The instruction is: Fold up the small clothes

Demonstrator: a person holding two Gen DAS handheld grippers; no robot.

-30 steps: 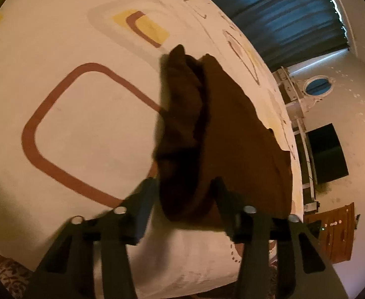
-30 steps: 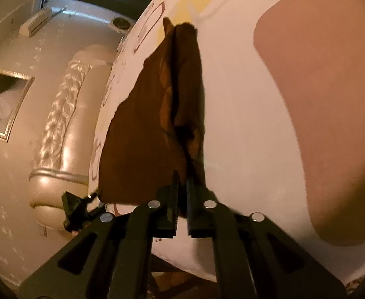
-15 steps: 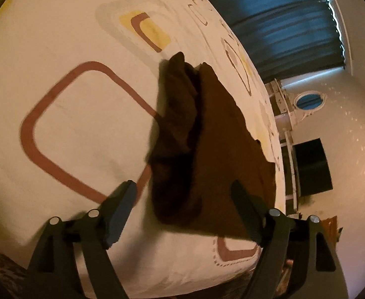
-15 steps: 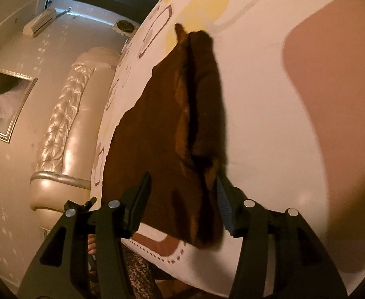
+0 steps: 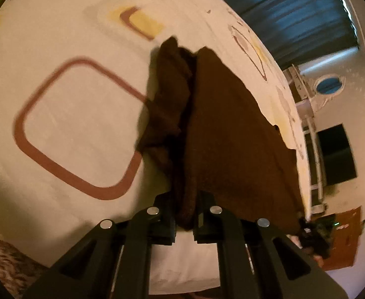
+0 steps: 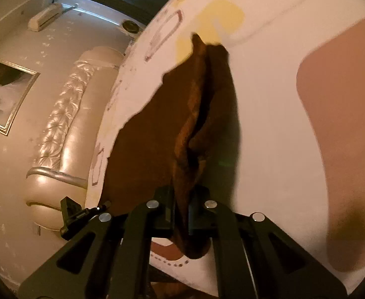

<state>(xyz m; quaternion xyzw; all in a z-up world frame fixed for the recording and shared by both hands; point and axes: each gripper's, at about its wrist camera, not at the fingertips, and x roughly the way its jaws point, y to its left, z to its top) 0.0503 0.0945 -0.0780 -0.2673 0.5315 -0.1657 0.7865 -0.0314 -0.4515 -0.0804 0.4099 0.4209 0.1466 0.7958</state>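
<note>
A dark brown garment [image 5: 232, 129] lies on the patterned bedsheet [image 5: 70, 124], stretched between the two grippers, with a bunched fold along its far side. My left gripper [image 5: 185, 220] is shut on the near corner of the garment. In the right wrist view the same garment [image 6: 157, 134] runs away from my right gripper [image 6: 181, 214], which is shut on its other near corner; a fold of cloth hangs below the jaws. The other gripper shows at the garment's far corner in each view [image 5: 312, 236] [image 6: 77, 214].
The bed has a cream padded headboard [image 6: 65, 134] to the left in the right wrist view. A framed picture [image 6: 5, 97] hangs on the wall. Dark blue curtains [image 5: 294, 12], a black screen [image 5: 336, 154] and a wooden cabinet [image 5: 344, 239] stand beyond the bed.
Half a second ago both grippers were open around the garment's near edge. Both have now closed on the cloth and pulled it taut.
</note>
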